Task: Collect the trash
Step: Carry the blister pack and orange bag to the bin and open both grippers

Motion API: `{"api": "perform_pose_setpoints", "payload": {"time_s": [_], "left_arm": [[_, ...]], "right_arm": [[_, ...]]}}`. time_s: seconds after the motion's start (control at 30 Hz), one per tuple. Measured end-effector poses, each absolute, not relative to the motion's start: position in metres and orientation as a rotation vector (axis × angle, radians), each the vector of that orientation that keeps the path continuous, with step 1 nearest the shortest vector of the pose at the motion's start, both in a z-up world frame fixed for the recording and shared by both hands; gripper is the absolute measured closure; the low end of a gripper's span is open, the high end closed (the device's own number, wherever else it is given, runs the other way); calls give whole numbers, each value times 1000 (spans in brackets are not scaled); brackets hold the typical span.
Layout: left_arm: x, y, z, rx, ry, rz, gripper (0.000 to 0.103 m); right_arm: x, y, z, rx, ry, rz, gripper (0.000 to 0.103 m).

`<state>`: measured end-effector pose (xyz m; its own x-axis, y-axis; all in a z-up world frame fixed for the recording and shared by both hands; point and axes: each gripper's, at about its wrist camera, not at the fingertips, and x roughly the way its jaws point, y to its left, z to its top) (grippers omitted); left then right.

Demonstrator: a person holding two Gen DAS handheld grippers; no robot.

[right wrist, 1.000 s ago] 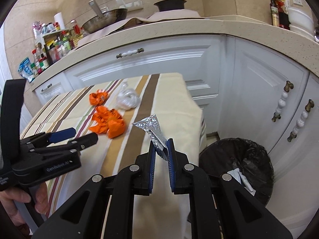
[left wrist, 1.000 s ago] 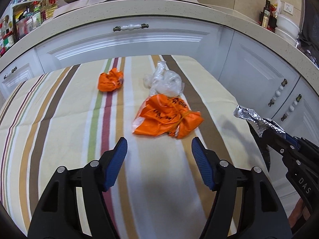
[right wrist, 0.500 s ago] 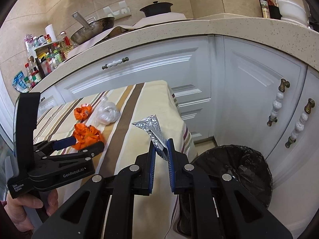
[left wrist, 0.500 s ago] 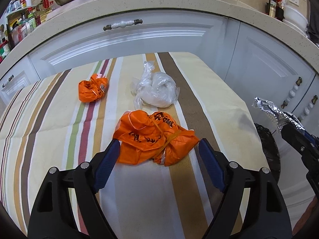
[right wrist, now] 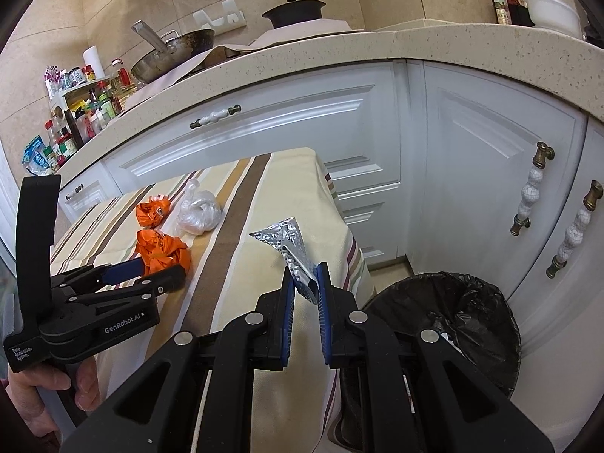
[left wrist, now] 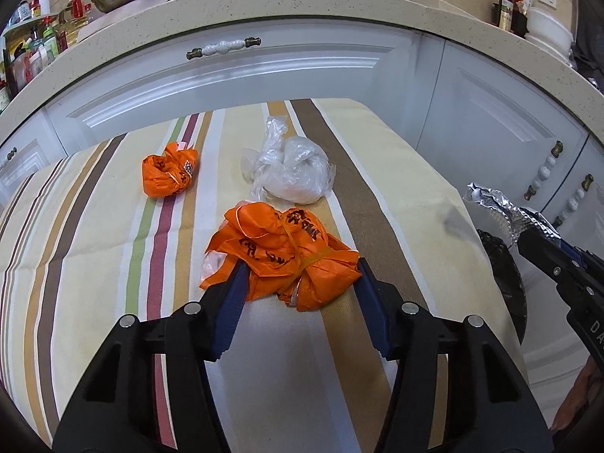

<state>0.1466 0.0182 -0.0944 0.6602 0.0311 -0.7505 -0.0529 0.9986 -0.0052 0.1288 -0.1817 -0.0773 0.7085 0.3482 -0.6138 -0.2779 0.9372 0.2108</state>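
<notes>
A large crumpled orange bag lies on the striped tablecloth. My left gripper is open, its jaws on either side of the bag's near end, touching or nearly touching it. It shows in the right wrist view too, with the bag. A smaller orange bag and a clear plastic bag lie farther back. My right gripper is shut on a silver foil wrapper, held past the table's right edge, beside the black-lined bin.
White cabinets with knobbed handles stand behind and right of the table. The bin sits on the floor by the table's right corner. The counter above carries a wok, a pot and bottles.
My left gripper moved forward over the table until its open jaws straddle the large orange bag. My right gripper carried the foil wrapper rightward, off the table towards the bin.
</notes>
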Motion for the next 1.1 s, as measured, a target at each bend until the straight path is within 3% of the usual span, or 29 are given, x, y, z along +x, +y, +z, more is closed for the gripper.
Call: {"api": "perform_pose_setpoints", "payload": {"time_s": [0.37, 1.1], "left_arm": [[128, 12, -80, -38, 825, 13, 51], [108, -119, -62, 59, 776, -248, 51]], "right_arm": [[115, -194, -69, 113, 680, 309, 90], [71, -284, -66, 124, 639, 47, 90]]}}
